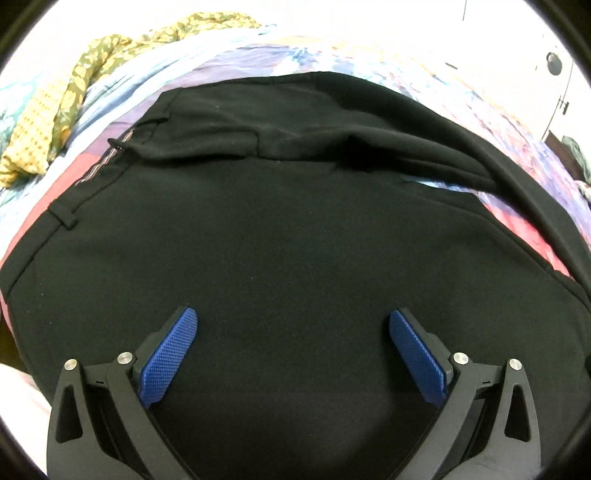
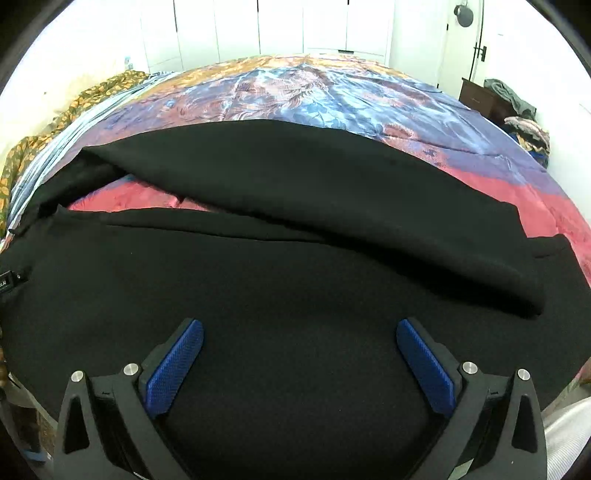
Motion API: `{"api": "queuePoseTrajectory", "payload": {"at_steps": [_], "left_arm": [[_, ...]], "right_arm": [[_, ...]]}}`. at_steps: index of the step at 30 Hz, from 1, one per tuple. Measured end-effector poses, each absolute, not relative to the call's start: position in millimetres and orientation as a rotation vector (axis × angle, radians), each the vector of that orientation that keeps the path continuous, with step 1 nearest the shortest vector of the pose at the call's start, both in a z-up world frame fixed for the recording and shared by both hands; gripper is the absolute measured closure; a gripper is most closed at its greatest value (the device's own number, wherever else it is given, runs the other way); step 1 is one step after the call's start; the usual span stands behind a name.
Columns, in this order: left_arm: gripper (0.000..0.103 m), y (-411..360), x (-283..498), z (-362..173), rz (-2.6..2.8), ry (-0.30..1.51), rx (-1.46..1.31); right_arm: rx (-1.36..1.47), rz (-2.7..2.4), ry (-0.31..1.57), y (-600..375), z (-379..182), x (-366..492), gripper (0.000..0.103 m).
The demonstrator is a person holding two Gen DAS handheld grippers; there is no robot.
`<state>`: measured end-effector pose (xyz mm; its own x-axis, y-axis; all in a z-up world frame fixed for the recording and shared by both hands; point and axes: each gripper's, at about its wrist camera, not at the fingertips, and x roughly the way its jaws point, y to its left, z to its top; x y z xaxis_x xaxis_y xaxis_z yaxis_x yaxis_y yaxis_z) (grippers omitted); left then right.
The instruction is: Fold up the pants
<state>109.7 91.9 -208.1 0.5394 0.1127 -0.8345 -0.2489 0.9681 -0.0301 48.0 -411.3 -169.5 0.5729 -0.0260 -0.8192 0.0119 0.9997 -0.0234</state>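
A: Where are the pants (image 1: 295,240)?

B: Spread on the bed, over a patterned bedspread (image 2: 295,88) in blue, purple and pink. They are black and fill most of both views. In the right wrist view one leg (image 2: 332,192) lies at a slant across the other, with a wedge of pink bedspread showing between them on the left.

A: Any writing on them?

B: A small black tag (image 2: 9,281) sits at the left edge of the right wrist view. It has pale lettering, but too small and cut off to read. In the left wrist view the waistband (image 1: 94,173) runs down the left side with a belt loop (image 1: 64,218) and a thin striped trim. No brand can be made out there.

A: And the tools?

B: The left gripper (image 1: 293,321) stands with its jaws spread wide, blue pads (image 1: 168,356) well apart, nothing between them but the flat cloth below. The right gripper (image 2: 299,332) is the same: released, pads (image 2: 173,363) wide, gripping nothing. Whether the tips touch the cloth I cannot tell.

A: Anything else around?

B: A yellow-green cloth (image 1: 74,85) with a leaf print is bunched at the far left of the bed. White cupboard doors (image 2: 258,29) stand behind the bed, with a door (image 2: 513,40) at the right, and a dark cabinet (image 2: 480,96) with clothes heaped on it.
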Motion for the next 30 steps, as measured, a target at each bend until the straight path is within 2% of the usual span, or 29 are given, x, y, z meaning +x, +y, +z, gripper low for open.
{"api": "queuePoseTrajectory", "payload": {"at_steps": [14,30], "left_arm": [[0.000,90.8,105.2,-204.1,0.215,0.988,-0.151],[0.000,86.8,106.0,-205.3,0.219,1.004,-0.120]], "right_arm": [[-0.027,-0.016,0.879,-415.3,-168.2,40.2,0.000],[-0.029,-0.021,0.868,-414.3,-169.2,41.2,0.000]]}}
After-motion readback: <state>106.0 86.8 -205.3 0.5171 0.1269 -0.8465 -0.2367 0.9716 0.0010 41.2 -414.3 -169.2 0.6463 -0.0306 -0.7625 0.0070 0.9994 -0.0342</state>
